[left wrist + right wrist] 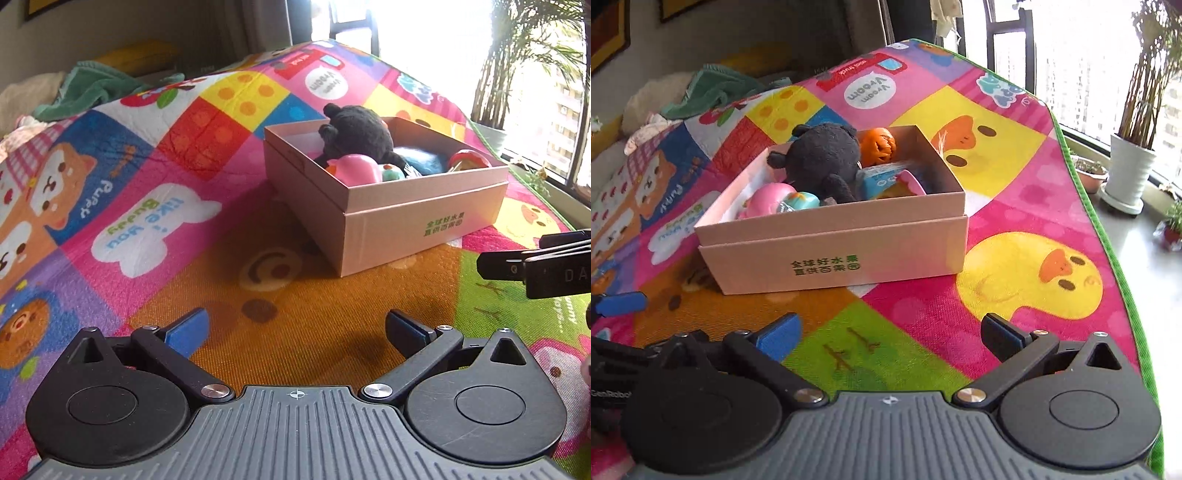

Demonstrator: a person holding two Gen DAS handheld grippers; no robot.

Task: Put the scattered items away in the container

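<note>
Bright patchwork play mat (pixel 1015 206) lies bare ahead of both grippers' spread, empty fingers (pixel 188 330), toys already filling the pink cardboard box (pixel 827 254), so tidying looks finished.

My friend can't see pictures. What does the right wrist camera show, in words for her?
A cardboard box sits on a colourful cartoon play mat, filled with toys: a black plush bear, an orange pumpkin toy and a pink toy. The right gripper is in front of it, open and empty. Potted plants stand by the bright window.
</note>
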